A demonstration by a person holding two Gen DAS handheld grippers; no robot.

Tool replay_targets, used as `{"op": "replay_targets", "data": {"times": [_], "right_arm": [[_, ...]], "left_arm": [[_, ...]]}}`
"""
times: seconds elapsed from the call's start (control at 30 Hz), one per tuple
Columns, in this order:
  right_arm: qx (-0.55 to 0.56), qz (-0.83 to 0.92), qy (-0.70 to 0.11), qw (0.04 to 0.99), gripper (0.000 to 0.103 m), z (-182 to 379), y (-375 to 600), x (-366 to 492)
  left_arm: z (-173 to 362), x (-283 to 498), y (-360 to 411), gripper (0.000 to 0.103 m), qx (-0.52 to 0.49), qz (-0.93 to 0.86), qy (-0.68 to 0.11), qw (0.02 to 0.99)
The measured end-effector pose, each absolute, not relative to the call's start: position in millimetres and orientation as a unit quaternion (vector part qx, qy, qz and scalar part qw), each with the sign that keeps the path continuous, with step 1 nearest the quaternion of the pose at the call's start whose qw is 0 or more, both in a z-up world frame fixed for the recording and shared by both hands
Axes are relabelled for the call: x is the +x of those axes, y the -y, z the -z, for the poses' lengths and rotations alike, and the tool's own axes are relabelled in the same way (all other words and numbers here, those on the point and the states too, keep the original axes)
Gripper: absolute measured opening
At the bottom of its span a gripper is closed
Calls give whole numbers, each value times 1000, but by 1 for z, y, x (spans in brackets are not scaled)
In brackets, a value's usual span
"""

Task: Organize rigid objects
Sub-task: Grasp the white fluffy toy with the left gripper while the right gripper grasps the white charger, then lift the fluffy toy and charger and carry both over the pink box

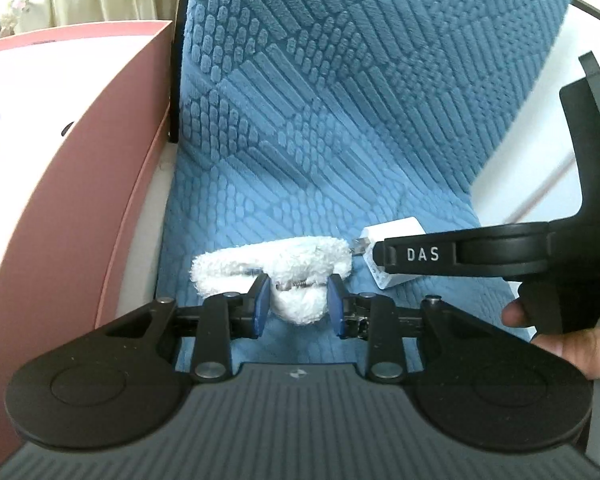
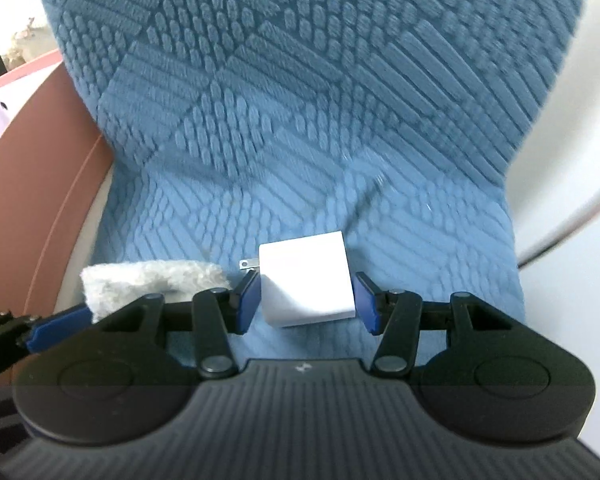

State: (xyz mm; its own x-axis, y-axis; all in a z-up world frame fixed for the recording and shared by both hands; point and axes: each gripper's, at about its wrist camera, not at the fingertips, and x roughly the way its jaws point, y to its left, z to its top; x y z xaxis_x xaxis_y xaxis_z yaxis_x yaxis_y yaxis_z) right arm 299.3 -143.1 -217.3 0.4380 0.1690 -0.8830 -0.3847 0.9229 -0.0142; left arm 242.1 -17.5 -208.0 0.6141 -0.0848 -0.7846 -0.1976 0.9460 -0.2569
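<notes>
A fluffy white hair clip [image 1: 300, 252] with a metal spring lies over a blue textured cover [image 1: 340, 100]. My left gripper [image 1: 298, 306] is shut on the clip's lower lobe, both blue pads pressing into the fluff. A white charger cube [image 2: 308, 284] with metal prongs sits just right of the clip. My right gripper [image 2: 307, 304] is shut on it, a pad on each side. In the left wrist view the right gripper [image 1: 380, 256] reaches in from the right and covers part of the charger [image 1: 400, 229]. The clip [image 2: 152, 278] shows at the left of the right wrist view.
A pink box [image 1: 100, 160] with a white inside stands against the cover's left edge. White surfaces flank the cover on the right. A thin cable [image 2: 572, 220] runs there. A person's hand [image 1: 572, 348] holds the right gripper's handle.
</notes>
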Motion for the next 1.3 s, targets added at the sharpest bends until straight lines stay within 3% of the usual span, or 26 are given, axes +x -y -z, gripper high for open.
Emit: {"op": "replay_targets", "data": {"times": [1.0,1.3], "right_arm": [[-65,-101,-537,835,53,204,213,183],[-67,-117,-528,839,54,206,213,187]], "left_arm": [[197,146,21,36,-204,39,-517,830],[207,156,23,44,-201,28,-530,823]]}}
